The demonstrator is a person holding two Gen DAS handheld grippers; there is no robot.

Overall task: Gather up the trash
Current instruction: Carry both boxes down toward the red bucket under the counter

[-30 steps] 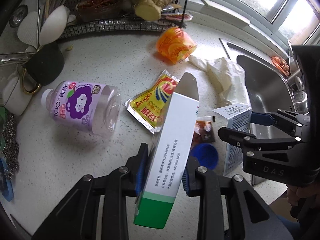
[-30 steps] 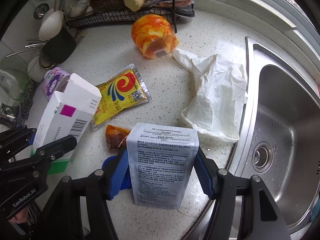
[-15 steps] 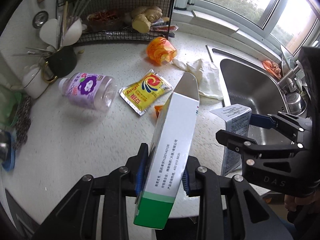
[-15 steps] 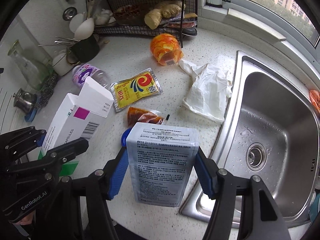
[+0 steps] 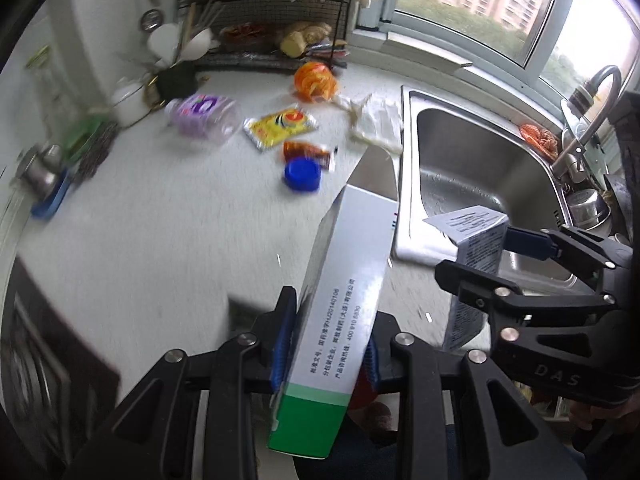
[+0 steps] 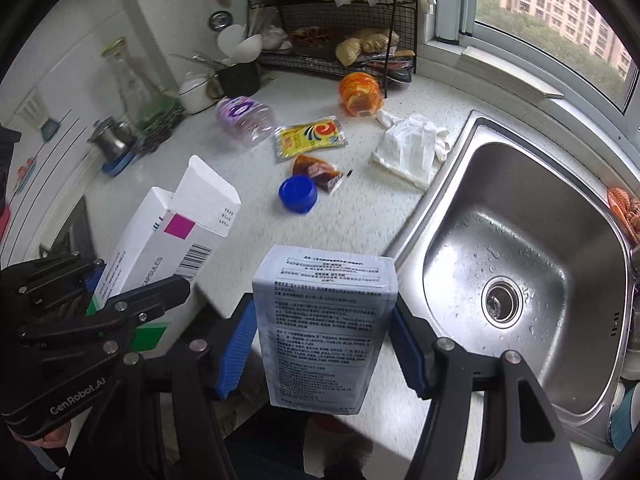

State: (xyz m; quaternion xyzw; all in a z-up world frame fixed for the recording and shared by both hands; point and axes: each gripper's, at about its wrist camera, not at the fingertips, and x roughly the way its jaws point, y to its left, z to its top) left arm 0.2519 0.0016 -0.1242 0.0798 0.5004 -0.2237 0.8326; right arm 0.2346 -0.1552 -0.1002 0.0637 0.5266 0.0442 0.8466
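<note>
My left gripper (image 5: 326, 350) is shut on a tall white box with a green end (image 5: 340, 312), also visible in the right wrist view (image 6: 168, 240). My right gripper (image 6: 324, 348) is shut on a grey printed carton (image 6: 324, 324), seen at the right of the left wrist view (image 5: 476, 256). Both are held high, off the front edge of the white counter (image 5: 168, 232). On the counter lie a purple-labelled bottle (image 6: 244, 118), a yellow sachet (image 6: 310, 138), a brown sachet (image 6: 318, 170), a blue cap (image 6: 298, 194), an orange wrapper (image 6: 360, 92) and a crumpled white bag (image 6: 412, 150).
A steel sink (image 6: 520, 264) lies at the right, with a tap (image 5: 592, 100) behind it. A wire rack (image 6: 340, 24) with ginger stands at the back. A utensil cup (image 6: 236, 76), a glass bottle (image 6: 128, 80) and a steel pot (image 6: 110, 142) stand at the left.
Both grippers have lifted and pulled back from the counter with their boxes. The trash on the counter looks smaller and farther away.
</note>
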